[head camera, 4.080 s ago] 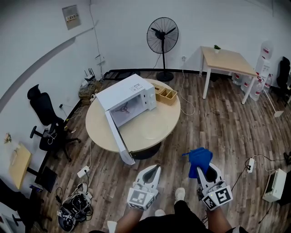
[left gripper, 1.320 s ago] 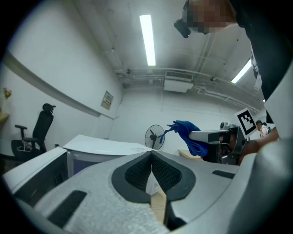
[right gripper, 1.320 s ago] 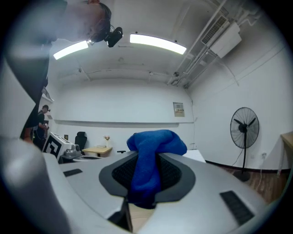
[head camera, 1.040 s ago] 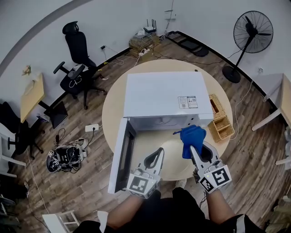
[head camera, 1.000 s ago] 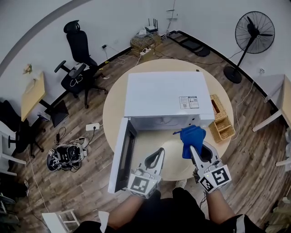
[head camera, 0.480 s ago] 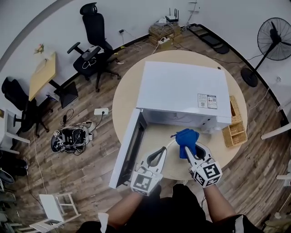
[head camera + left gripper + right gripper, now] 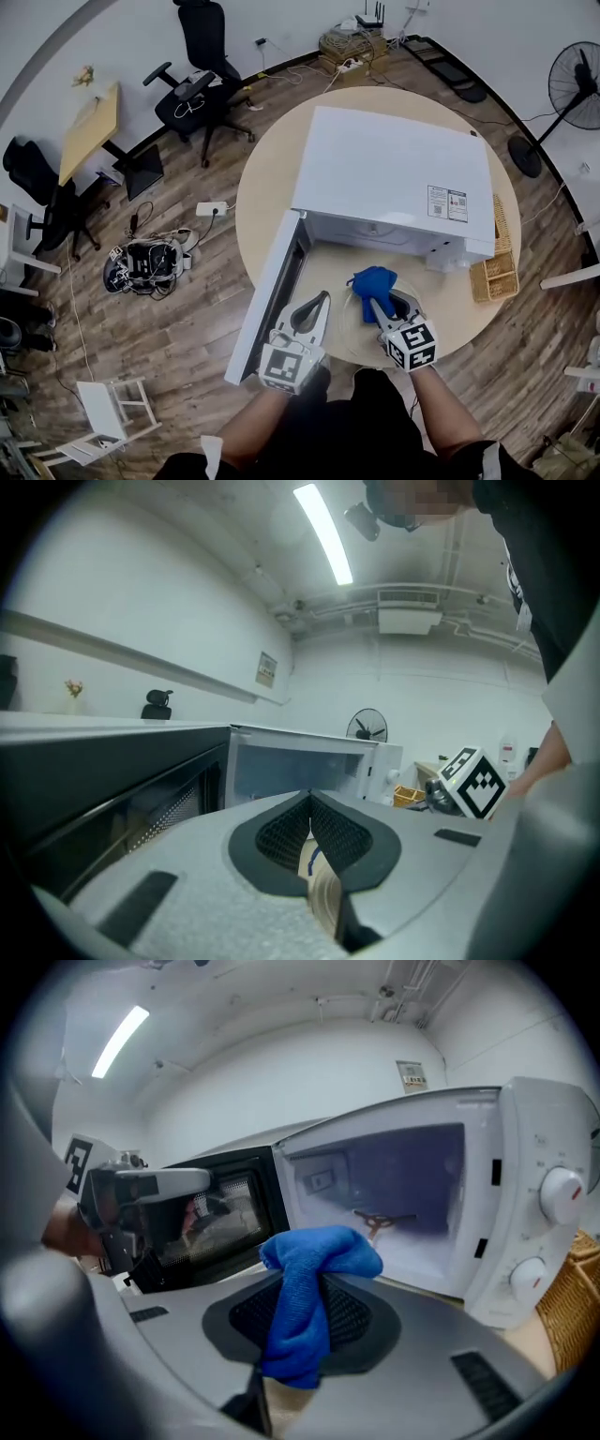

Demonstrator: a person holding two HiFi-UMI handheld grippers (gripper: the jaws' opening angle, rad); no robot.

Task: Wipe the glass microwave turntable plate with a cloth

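The glass turntable plate [image 7: 352, 330] lies on the round table [image 7: 267, 187], just before the open white microwave [image 7: 389, 183]. My right gripper [image 7: 375, 292] hovers over the plate's far part, shut on a bunched blue cloth [image 7: 372, 279]. In the right gripper view the cloth [image 7: 314, 1288] spills up over the jaws, and the bare microwave cavity [image 7: 394, 1194] with its roller ring [image 7: 380, 1221] lies beyond. My left gripper [image 7: 322, 298] sits at the plate's left rim, beside the door [image 7: 272, 291]. Its jaws [image 7: 310, 803] meet with nothing held.
The microwave door hangs open to the left, reaching the table's front edge. A wicker basket [image 7: 497, 267] stands right of the microwave. Office chairs [image 7: 202, 56], a cable pile [image 7: 141, 267] and a fan [image 7: 577, 80] stand on the wood floor around the table.
Both grippers have moved in toward the microwave. The right one has carried the blue cloth over the glass plate, and the left one has come up to the plate's left rim.
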